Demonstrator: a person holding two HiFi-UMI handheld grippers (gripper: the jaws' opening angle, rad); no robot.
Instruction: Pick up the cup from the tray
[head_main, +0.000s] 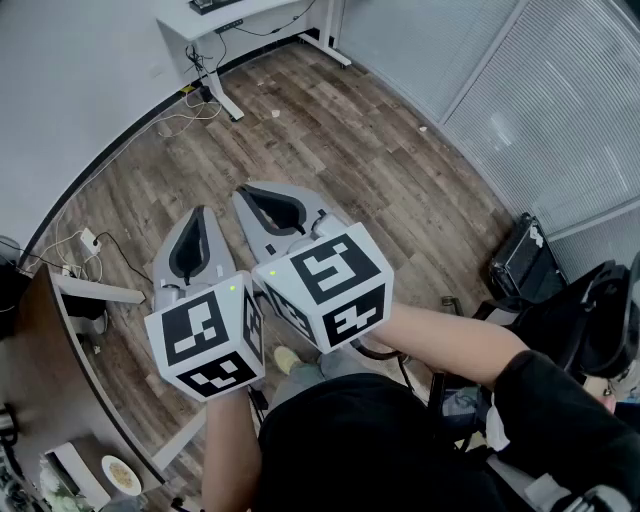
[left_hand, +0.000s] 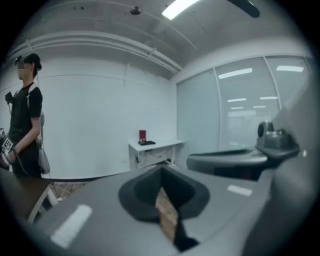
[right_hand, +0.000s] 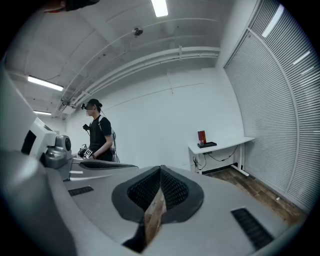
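No cup and no tray show in any view. In the head view my left gripper (head_main: 200, 213) and right gripper (head_main: 244, 193) are held side by side above a wooden floor (head_main: 380, 170), nearly level, both pointing away from me. Each has its jaws meeting at the tips with nothing between them. The left gripper view shows the left gripper (left_hand: 161, 170) shut and empty, with the right gripper's body to its right. In the right gripper view the right gripper (right_hand: 160, 169) is shut and empty too.
A white desk (head_main: 215, 15) stands by the far wall with a red object (right_hand: 201, 137) on it and cables on the floor beneath. A person (right_hand: 100, 136) stands to the left. A black bag (head_main: 525, 262) sits at the right. A dark table edge (head_main: 40, 400) with a plate (head_main: 120, 474) lies at lower left.
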